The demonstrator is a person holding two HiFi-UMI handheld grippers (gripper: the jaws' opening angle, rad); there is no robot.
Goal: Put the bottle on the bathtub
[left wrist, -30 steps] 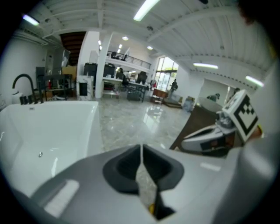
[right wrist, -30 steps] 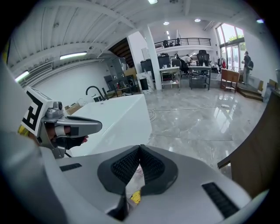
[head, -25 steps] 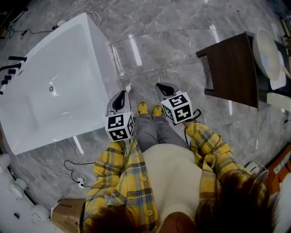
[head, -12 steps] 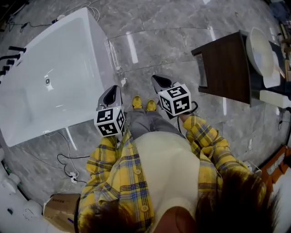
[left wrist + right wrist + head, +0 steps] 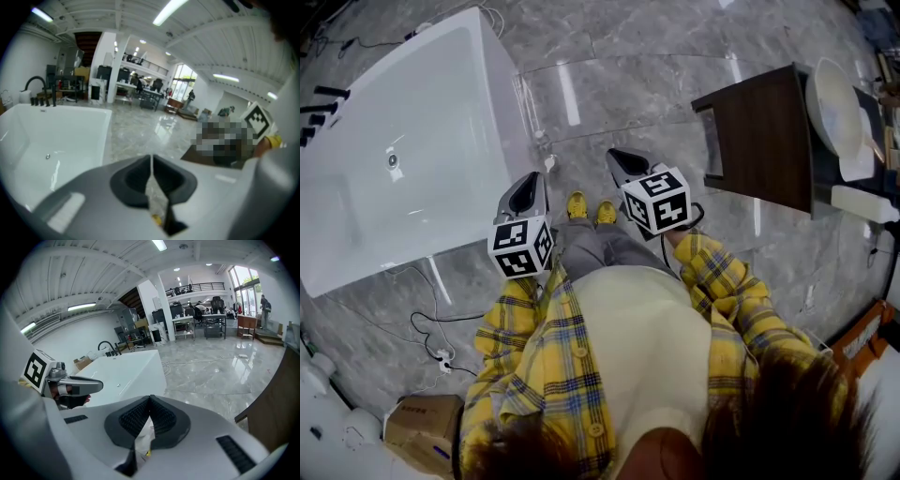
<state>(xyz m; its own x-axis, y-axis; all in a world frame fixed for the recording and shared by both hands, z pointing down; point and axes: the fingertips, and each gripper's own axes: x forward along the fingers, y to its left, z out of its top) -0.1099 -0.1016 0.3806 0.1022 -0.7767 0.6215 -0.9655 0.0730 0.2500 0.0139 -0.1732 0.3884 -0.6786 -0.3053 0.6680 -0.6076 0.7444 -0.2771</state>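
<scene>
Head view looks steeply down on a person in a yellow plaid shirt and yellow shoes, standing on a grey marble floor. The white bathtub stands on the floor at the person's front left. It has a small metal fitting low inside and black taps on the rim at its far-left end. Its near-right corner is just beside the left gripper.

In the left gripper view, the left gripper has its dark pads together, leaving only a thin slit with nothing between them. In the right gripper view, the right gripper is likewise closed and empty, its ribbed pads meeting at the tips. Both point forward and down, apart from each other, over the floor ahead of the shoes.

A bottle cannot be picked out in any view. The bathtub fills the left of the left gripper view, with a curved black faucet on its far rim.

At the front right stands a dark wooden cabinet with a white basin beyond it. Thin cables trail over the floor along the tub's near side.

No brand or word can be read. Each gripper's cube shows only black-and-white square markers. The cardboard box at the lower left carries print too small to read.
</scene>
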